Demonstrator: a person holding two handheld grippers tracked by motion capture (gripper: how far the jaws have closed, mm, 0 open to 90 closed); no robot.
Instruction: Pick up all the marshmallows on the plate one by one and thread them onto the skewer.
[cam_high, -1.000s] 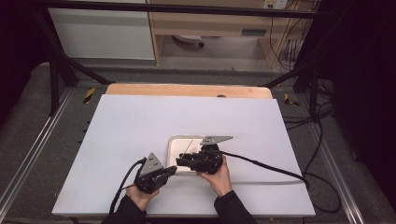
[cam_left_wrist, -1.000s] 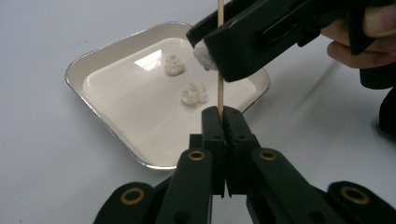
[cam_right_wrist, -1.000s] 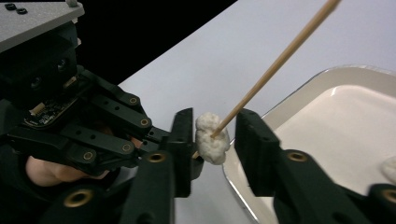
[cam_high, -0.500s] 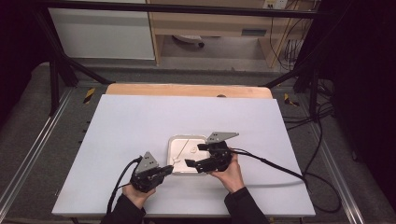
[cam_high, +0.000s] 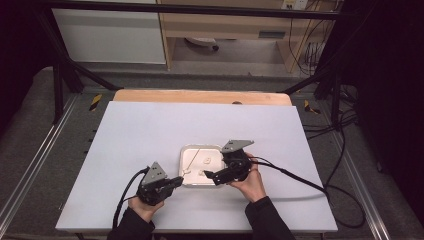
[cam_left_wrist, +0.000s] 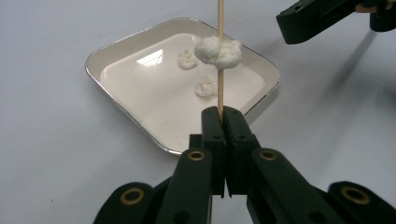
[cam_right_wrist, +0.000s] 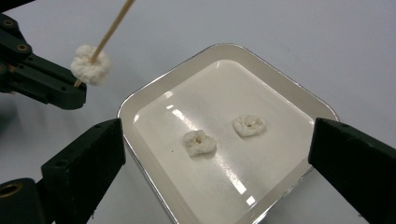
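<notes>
White and flat, the table (cam_high: 150, 135) sits in a dark room with a wooden shelf unit behind it. From the high view, a small square tray (cam_high: 186, 152) with round corners lies near the person's side. The left gripper (cam_high: 172, 183) is beside the tray's near left corner. The right gripper (cam_high: 210, 175) hangs over the tray's near edge.

From the left gripper view, the black jaws are pinched tight on a thin wooden skewer (cam_left_wrist: 220, 28). One white, lumpy marshmallow (cam_left_wrist: 217, 51) is stuck on the stick, a little above the jaws. Two more soft white pieces (cam_left_wrist: 188, 58) lie in the shiny tray (cam_left_wrist: 140, 39) – small and puffy, with a dent in the middle. A jaw of the other gripper (cam_left_wrist: 317, 16) shows at the top right.

From the right gripper view, the jaws have just been opening and now stand wide apart, with nothing pressed between them. The tray (cam_right_wrist: 154, 86) lies between them, and its two pieces (cam_right_wrist: 199, 143) sit apart from each other. The skewer (cam_right_wrist: 109, 31) with its marshmallow (cam_right_wrist: 91, 64) is at the upper left.

I think the pieces are very light and squishy – a hard squeeze would flatten them, so pinch each one gently by its sides. The stick is thin and could snap or slip, so hold it low, near the blunt end.
</notes>
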